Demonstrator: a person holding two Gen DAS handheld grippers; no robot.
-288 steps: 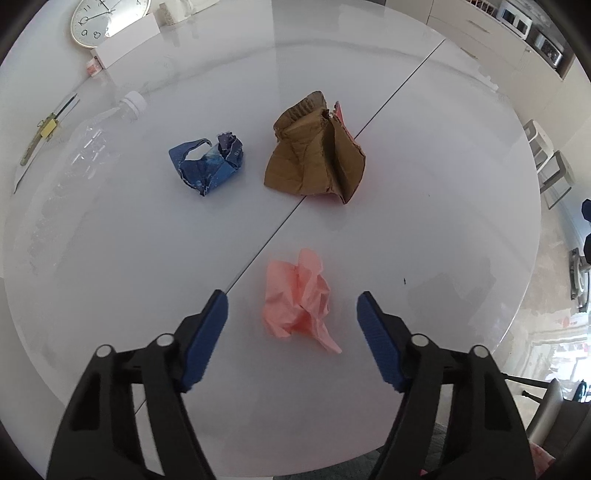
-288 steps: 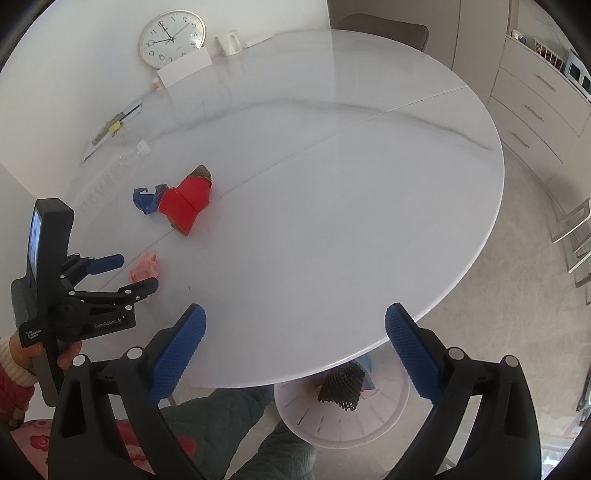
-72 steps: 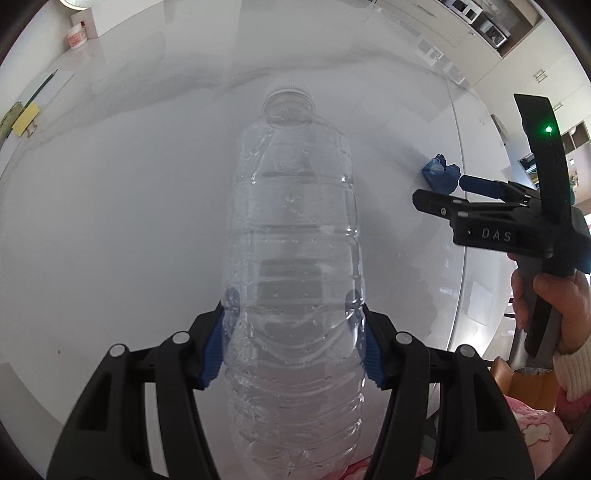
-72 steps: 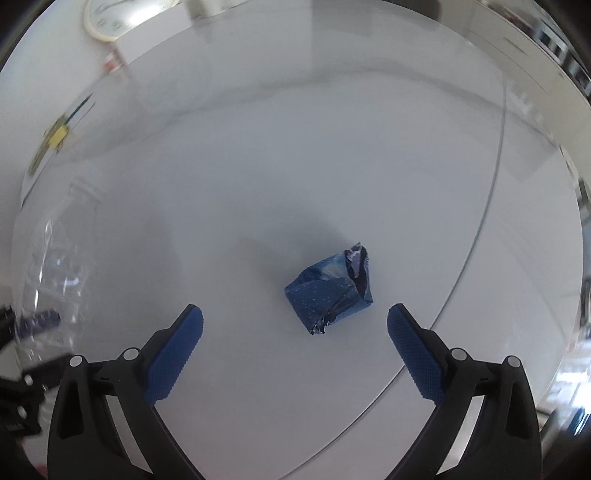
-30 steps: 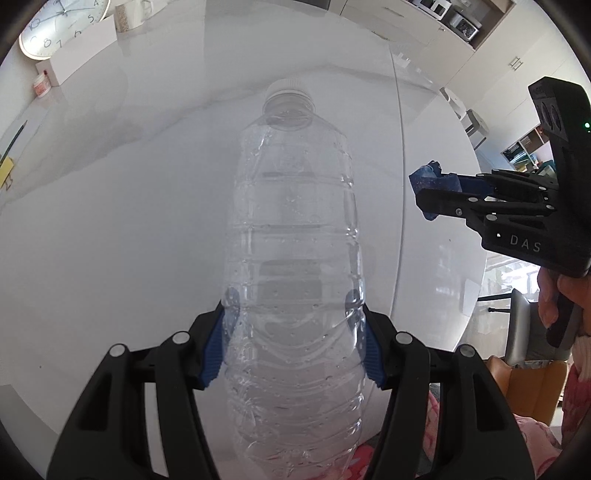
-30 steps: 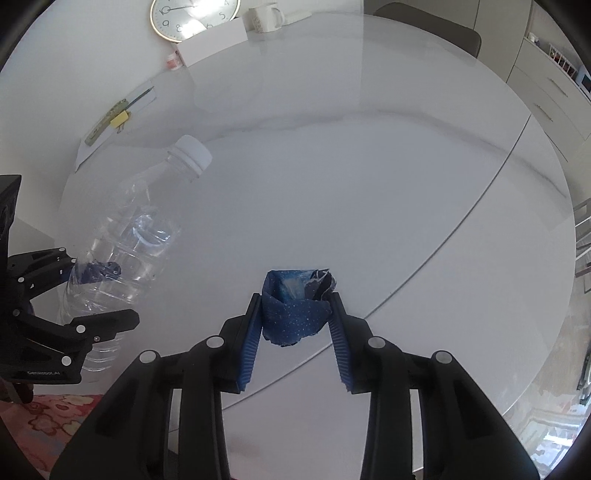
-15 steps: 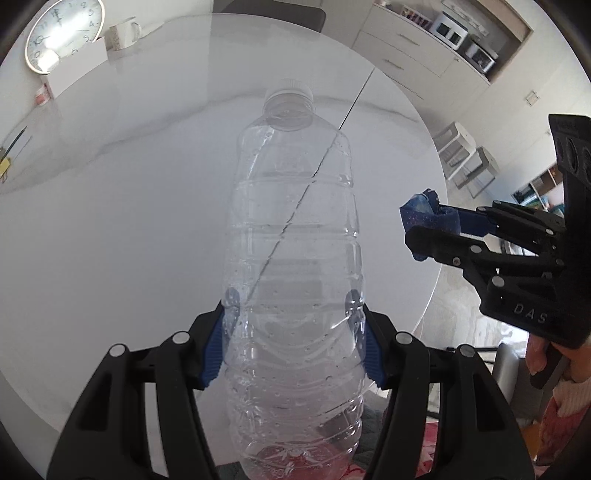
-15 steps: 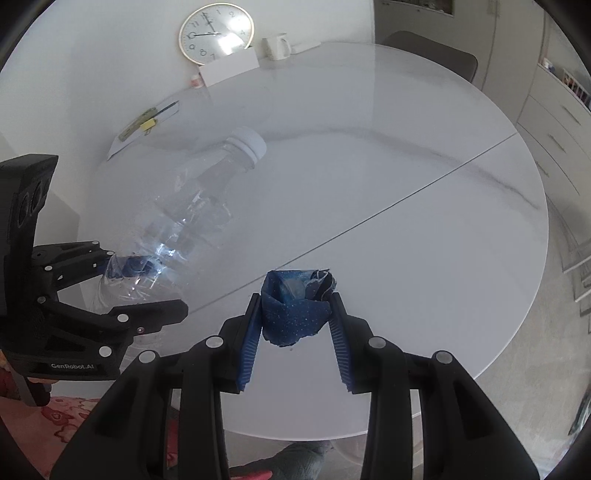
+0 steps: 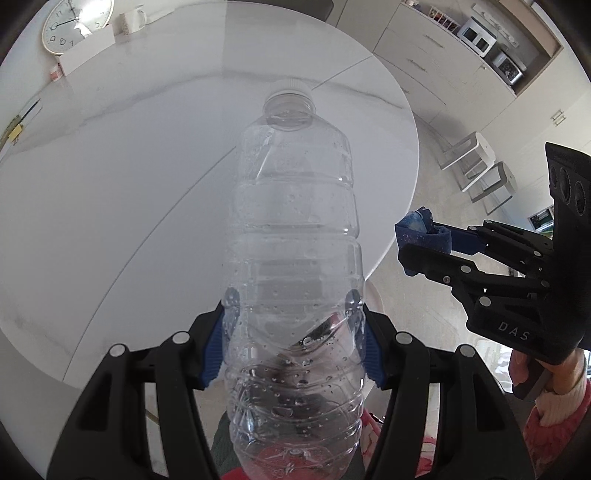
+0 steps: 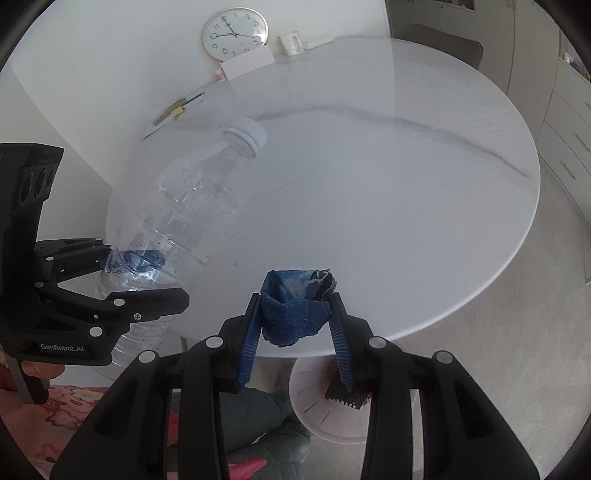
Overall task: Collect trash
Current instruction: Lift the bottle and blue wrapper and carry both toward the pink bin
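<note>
The left gripper (image 9: 293,332) is squeezing the clear bottle (image 9: 295,236) in the middle of the frame. The right gripper (image 10: 295,328) is pinching the blue wrapper (image 10: 295,310), probably to drop into the white bin (image 10: 314,413) at the bottom.

Table (image 10: 369,221) bare (clock (image 10: 235,33), mug (image 10: 291,44) at far edge).

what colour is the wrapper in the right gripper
Dark blue with pale speckles; right wrist view.

Round white marble-veined surface (image 10: 369,184) fills room centre. Wall clock (image 10: 234,33) behind its far edge, mug (image 10: 290,44) beside clock. Cream drawer cabinets (image 9: 424,48) right of surface; pale floor (image 10: 535,314) around.
</note>
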